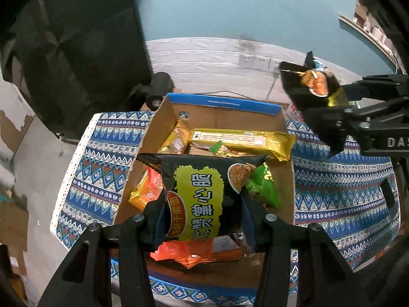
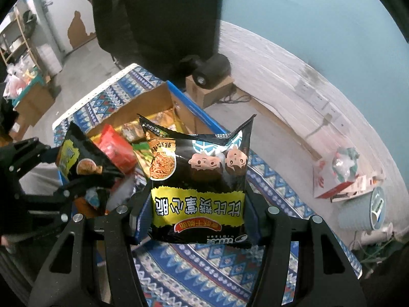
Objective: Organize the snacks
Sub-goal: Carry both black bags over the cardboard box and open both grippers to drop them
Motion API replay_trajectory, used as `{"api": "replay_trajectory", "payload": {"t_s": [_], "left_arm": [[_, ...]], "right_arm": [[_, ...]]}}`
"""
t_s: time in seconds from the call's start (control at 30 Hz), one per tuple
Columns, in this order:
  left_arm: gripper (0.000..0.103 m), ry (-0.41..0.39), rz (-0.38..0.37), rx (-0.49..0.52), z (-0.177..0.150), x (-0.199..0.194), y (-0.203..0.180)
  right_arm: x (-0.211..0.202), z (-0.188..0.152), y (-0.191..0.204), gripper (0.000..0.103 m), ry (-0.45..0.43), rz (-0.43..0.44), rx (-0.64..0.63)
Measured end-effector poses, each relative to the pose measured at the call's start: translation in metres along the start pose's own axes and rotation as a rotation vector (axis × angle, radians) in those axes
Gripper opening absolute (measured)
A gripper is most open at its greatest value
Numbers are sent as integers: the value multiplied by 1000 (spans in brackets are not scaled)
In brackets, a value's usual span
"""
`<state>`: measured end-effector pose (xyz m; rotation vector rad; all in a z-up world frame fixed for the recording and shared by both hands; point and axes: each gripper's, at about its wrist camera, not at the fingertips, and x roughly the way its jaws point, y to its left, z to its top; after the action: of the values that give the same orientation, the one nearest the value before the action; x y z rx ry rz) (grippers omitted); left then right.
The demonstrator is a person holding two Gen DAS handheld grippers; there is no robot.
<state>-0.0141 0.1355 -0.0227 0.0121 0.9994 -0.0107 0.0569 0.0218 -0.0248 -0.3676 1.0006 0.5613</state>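
- Noodle-snack packet [image 1: 202, 194], black with a yellow label, pinched between the left gripper [image 1: 202, 220] fingers; it hangs over the near half of the cardboard box [image 1: 287, 179], long axis running away from the fingers.
- Second matching packet [image 2: 200, 189] clamped in the right gripper [image 2: 199, 220], held upright over the patterned cloth on the desk [image 2: 271, 179], just outside the box's right wall.
- Left packet sits nearer a drop point, directly above the contents; right one must travel leftward first, by my reading.
- Box already holds a long gold pack [image 1: 242, 140], an orange bag [image 1: 148, 190] and a green bag [image 1: 263, 186].
- Obstacles: raised blue-edged flap [image 1: 222, 103] at the far side; the two grippers are close and may crowd each other.
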Motion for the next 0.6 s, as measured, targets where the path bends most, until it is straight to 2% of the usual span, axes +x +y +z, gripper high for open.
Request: {"api": "replay_trajectory", "payload": {"t_s": [0.5, 0.6], "left_arm": [[52, 33, -10, -102, -4, 6, 27], [57, 42, -1, -113, -5, 7, 30]], "right_arm": [[31, 24, 21, 60, 38, 19, 24], [34, 27, 22, 60, 35, 28, 35]]}}
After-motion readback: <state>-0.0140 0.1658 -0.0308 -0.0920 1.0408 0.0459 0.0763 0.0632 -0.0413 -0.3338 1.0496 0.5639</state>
